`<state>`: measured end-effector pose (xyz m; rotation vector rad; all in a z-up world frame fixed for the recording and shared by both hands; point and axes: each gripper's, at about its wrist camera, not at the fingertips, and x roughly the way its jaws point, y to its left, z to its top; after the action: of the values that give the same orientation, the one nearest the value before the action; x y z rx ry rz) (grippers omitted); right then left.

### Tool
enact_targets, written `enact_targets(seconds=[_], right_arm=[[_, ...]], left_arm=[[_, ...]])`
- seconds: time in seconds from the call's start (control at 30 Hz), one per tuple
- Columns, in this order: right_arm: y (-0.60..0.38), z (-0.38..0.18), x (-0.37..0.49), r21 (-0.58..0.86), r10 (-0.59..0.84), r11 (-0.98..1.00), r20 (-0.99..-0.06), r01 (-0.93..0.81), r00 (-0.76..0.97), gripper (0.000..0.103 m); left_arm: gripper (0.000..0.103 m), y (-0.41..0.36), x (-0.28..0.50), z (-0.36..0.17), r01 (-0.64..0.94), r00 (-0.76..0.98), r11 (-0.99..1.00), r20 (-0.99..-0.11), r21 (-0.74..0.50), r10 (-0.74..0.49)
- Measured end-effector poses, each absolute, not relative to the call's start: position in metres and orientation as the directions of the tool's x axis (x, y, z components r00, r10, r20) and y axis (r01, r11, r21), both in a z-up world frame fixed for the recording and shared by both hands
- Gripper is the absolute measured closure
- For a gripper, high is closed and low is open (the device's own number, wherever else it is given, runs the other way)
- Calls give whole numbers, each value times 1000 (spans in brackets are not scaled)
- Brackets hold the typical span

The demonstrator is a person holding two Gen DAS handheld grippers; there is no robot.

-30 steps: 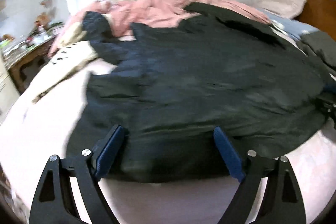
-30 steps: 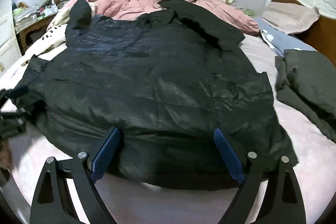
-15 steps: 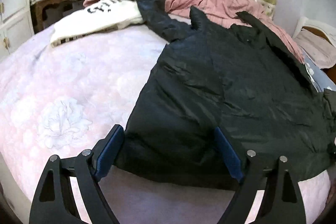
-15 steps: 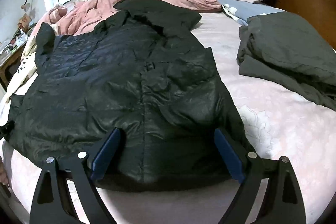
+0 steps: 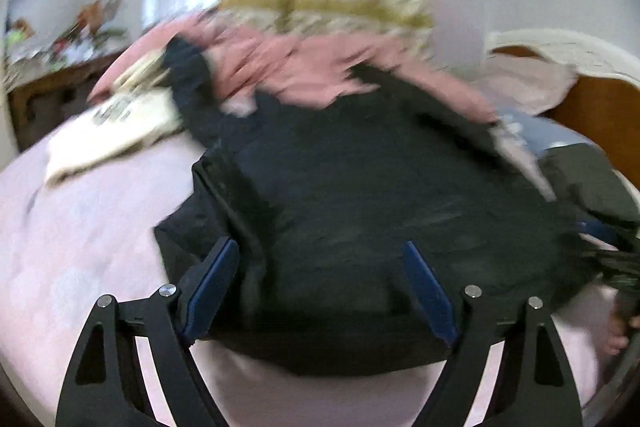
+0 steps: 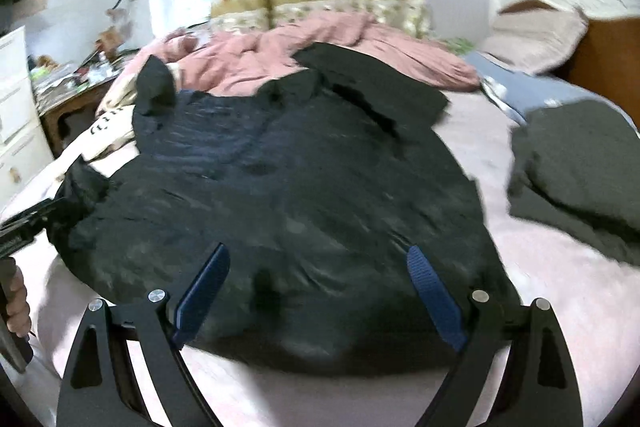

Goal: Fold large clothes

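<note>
**Both grippers swing back to face the jacket hem**

The black jacket point(image 6: 288, 195) lies spread on the pink bed sheet point(image 6: 552, 287), its hem just ahead of both tools and its collar at the far end, against the pink quilt point(image 6: 320, 47).

The left gripper point(image 5: 320, 291) has its blue pads wide apart, holding nothing; the hem sits between and just beyond them. Half a second ago this camera looked along the jacket's left edge with a wide stretch of sheet to its left; now it faces the jacket more squarely and the picture is blurred by motion. A fold of the jacket's left edge stands up just ahead of the left pad. The cream garment point(image 5: 108, 131) lies far ahead to the left, beside the jacket's sleeve point(image 5: 188, 83).

The right gripper point(image 6: 316, 295) is likewise spread and empty, the hem crossing between its pads. Compared with half a second ago, its view has turned left: the folded dark garment point(image 6: 576, 167), then large on the right, now sits smaller at the right edge, and the left gripper point(image 6: 24, 223) shows at the far left, at the jacket's corner.
</note>
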<state>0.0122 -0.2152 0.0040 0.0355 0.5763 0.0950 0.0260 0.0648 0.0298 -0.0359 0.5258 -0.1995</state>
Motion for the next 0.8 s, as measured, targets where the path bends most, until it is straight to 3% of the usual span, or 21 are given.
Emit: enact_targets(seconds=[0.07, 0.27, 0.43, 0.57, 0.67, 0.73, 0.8], right_arm=[[-204, 6, 22, 30, 104, 994, -548, -105, 830, 11], [-196, -13, 66, 14, 98, 993, -648, -117, 755, 11], [-208, -38, 84, 80, 120, 993, -728, -90, 675, 11], [-203, -38, 84, 52, 99, 995, -728, -90, 679, 10], [-214, -22, 77, 69, 84, 996, -664, -52, 743, 10], [-227, -10, 70, 59, 49, 998, -620, -16, 783, 10], [-243, -8, 70, 28, -1, 999, -619, 23, 785, 10]], left_arm=[[20, 43, 30, 36, 256, 823, 964, -505, -75, -258], [22, -17, 84, 11, 351, 741, 936, -607, -12, -286], [23, -29, 121, -29, 300, 664, 953, -708, -43, -240], [24, -30, 117, -28, 300, 678, 954, -696, -31, -236], [27, -15, 103, -10, 300, 729, 952, -629, -61, -270], [27, -1, 98, 7, 255, 786, 967, -581, -5, -210], [27, 24, 105, 14, 185, 789, 982, -592, -24, -163]])
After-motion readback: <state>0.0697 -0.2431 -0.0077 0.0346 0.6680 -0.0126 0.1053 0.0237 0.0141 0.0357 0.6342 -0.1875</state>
